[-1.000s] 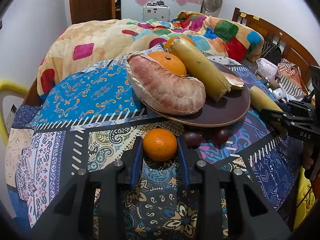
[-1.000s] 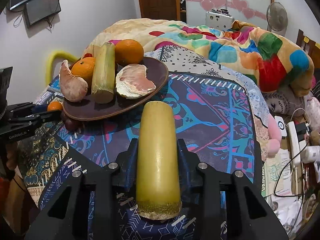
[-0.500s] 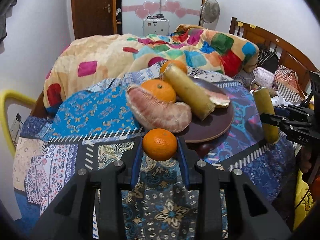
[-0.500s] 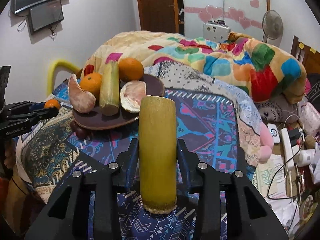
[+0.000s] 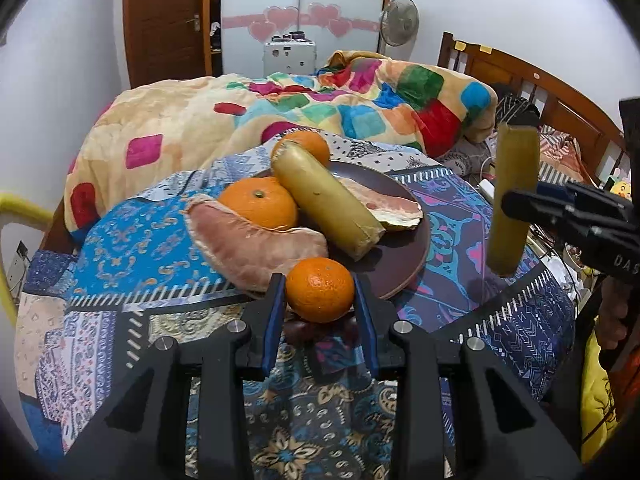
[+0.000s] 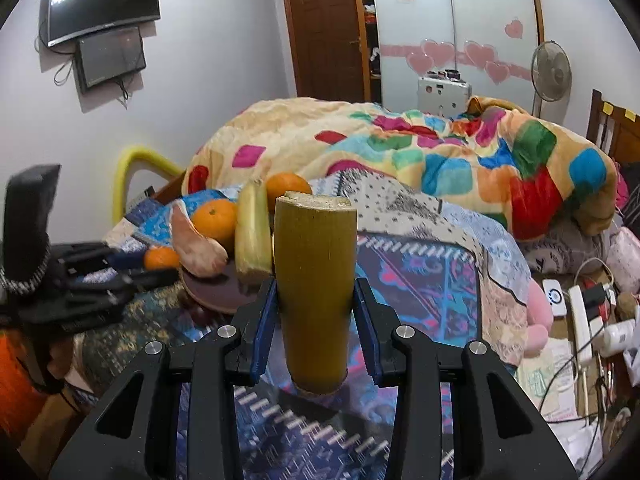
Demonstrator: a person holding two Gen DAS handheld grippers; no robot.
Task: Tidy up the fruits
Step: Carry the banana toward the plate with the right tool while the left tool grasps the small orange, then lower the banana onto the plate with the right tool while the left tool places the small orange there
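My left gripper (image 5: 320, 300) is shut on an orange (image 5: 320, 289), held in the air just before the near rim of the brown plate (image 5: 404, 256). The plate holds two oranges (image 5: 258, 208), a sugarcane piece (image 5: 328, 208) and two pomelo segments (image 5: 256, 248). My right gripper (image 6: 315, 308) is shut on a second sugarcane piece (image 6: 315, 288), held upright above the cloth to the right of the plate; it also shows in the left wrist view (image 5: 512, 200). The left gripper with its orange (image 6: 160, 258) shows at the left in the right wrist view.
The table wears a patterned blue cloth (image 5: 120, 232). Dark round fruits (image 5: 304, 330) lie under the left gripper by the plate rim. A bed with a colourful blanket (image 5: 320, 108) is behind. Cables and a power strip (image 6: 580, 320) lie at the right.
Both grippers have risen off the cloth with their loads. The orange has moved up toward the plate's near rim; the sugarcane piece has tilted from lying to upright.
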